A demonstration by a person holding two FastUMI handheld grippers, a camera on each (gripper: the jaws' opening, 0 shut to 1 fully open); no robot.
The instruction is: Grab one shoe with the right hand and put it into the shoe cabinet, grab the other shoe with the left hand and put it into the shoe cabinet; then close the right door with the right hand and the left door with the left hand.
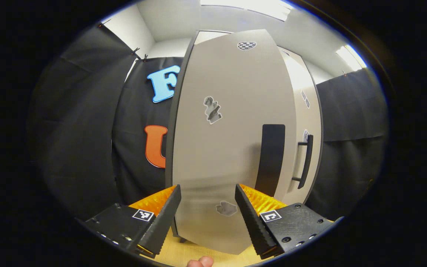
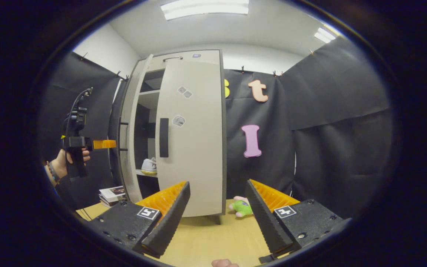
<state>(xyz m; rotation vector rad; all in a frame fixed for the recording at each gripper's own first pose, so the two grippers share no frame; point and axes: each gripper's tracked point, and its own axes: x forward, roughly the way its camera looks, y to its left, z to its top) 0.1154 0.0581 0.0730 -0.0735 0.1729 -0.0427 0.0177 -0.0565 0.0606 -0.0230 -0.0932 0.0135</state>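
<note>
- Your left gripper (image 2: 104, 144) is up at the left door (image 1: 232, 141), by its outer side. Its own fingers are spread apart with nothing between them. If you push too close to the hinge side, the door may hardly swing at all.
- The left door's handle (image 1: 271, 159) sits just above your right-hand finger in the left gripper view. If a finger slips under the handle, it could catch and tug the whole shoe cabinet (image 2: 184, 55).
- A stack of books (image 2: 111, 194) lies on the floor beside the cabinet, low on the left. A fast swing could bump your arm down into them.
- One shoe (image 2: 149, 165) rests on a shelf inside, in the gap between the two doors. I cannot tell where the other shoe is, since the doors hide much of the inside. If a shoe sticks out past the shelf edge, the door will hit it and stay ajar.
- The right door (image 2: 195, 141) looks almost shut. A hard slam on the left one could bounce it back out.
- Your right gripper (image 2: 217, 207) hangs back with fingers wide and nothing held. Keep it away from the little plush toy (image 2: 242, 207) on the floor.
</note>
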